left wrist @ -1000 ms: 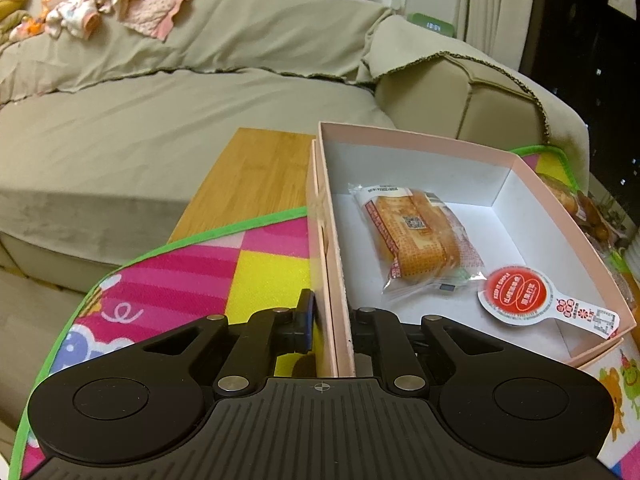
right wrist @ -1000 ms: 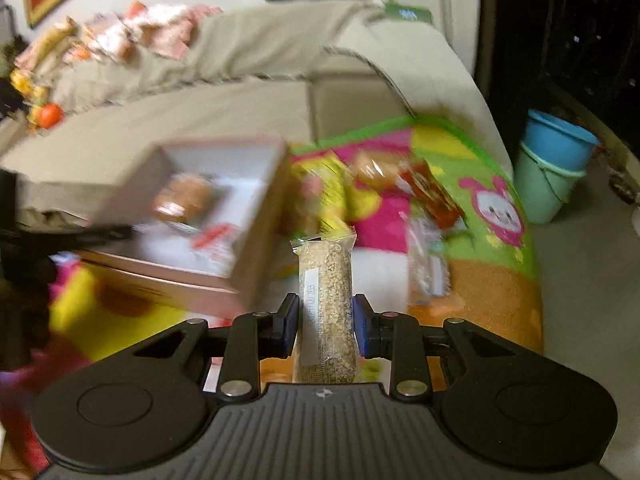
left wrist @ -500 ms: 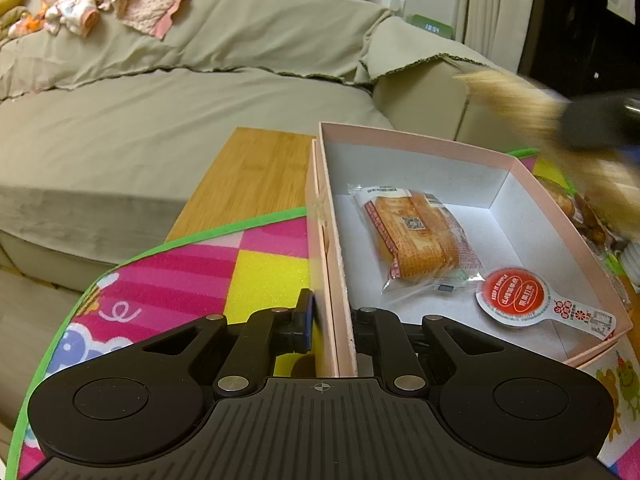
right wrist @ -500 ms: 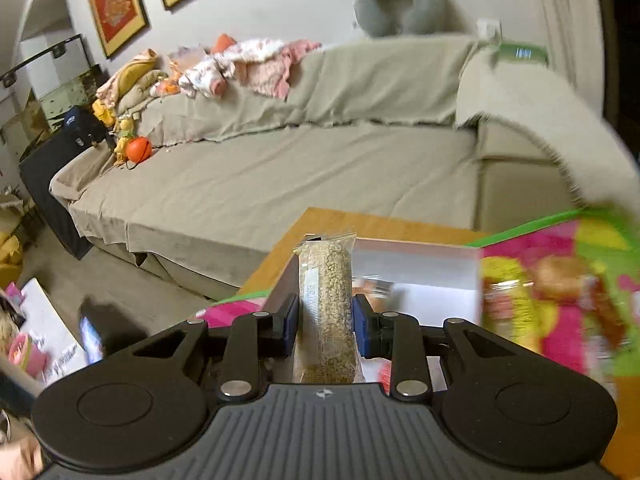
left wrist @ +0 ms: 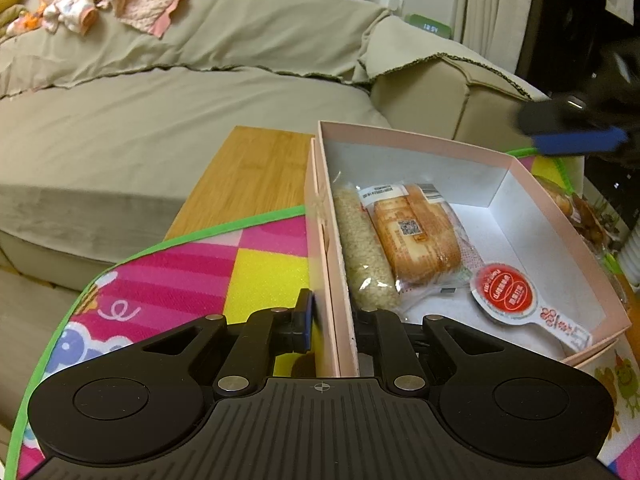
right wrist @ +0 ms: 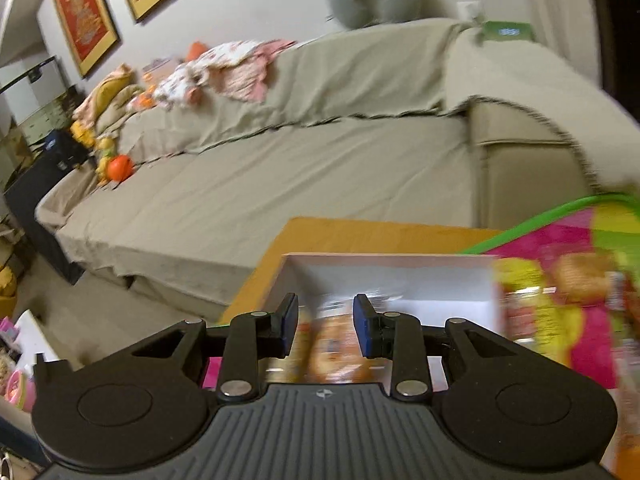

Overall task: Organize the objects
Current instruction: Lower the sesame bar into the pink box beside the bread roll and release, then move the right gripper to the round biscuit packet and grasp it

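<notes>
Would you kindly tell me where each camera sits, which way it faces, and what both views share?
Left wrist: on the left gripper, shut on the pink box wall, facing sofa.
Right wrist: on the open right gripper, above the box, facing sofa; blurred.
Shared: box, bread packet, sofa, play mat; right gripper's blue pad shows in the left view.

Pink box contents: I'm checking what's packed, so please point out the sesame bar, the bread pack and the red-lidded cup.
sesame bar (left wrist: 366, 256), left wrist view, middle of bar
bread pack (left wrist: 416, 236), left wrist view, bun's middle
red-lidded cup (left wrist: 505, 291), left wrist view, lid centre
</notes>
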`<state>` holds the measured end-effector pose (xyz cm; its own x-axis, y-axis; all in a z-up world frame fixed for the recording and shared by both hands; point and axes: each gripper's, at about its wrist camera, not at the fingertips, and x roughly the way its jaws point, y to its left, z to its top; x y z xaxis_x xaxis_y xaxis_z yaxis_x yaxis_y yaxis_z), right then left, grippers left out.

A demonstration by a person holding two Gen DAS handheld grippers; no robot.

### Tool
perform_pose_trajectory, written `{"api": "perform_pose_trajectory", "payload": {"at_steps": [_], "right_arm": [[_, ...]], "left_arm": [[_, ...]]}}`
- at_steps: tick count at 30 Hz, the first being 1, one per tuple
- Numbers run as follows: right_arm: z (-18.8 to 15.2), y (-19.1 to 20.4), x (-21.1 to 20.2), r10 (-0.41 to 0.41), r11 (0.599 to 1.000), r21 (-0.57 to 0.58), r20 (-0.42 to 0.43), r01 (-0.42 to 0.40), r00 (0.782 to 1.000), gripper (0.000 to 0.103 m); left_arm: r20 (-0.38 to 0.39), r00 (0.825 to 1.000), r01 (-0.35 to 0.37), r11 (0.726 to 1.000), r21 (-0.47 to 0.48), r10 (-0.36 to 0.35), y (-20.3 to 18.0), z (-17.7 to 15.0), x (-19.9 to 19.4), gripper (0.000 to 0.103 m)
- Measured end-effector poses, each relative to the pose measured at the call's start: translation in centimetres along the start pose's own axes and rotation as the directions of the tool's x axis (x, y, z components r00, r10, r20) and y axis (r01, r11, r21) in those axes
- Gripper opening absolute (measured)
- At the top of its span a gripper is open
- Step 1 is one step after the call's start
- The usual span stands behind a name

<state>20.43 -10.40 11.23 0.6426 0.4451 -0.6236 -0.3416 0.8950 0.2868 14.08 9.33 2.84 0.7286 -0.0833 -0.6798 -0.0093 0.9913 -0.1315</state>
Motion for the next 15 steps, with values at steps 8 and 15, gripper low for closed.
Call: {"api": "perform_pose_trajectory", "payload": {"at_steps": [8, 15], "right_arm": [[-0.5, -9.4, -3.3, -0.169, 0.981, 0.102, 0.041, 0.164, 0.985, 0.033], [-2.1, -15.0, -1.2, -0.196, 0.965, 0.173, -0.014, 0.196, 0.980, 0.034]], "left_arm": [[-0.002, 1.000, -0.002, 1.000, -0.001, 0.002, 0.0, -0.1, 0.0, 0.014], [-0.006, 1.000, -0.008, 1.000, 0.005, 0.008, -0.1, -0.2, -0.1, 0.013]]}}
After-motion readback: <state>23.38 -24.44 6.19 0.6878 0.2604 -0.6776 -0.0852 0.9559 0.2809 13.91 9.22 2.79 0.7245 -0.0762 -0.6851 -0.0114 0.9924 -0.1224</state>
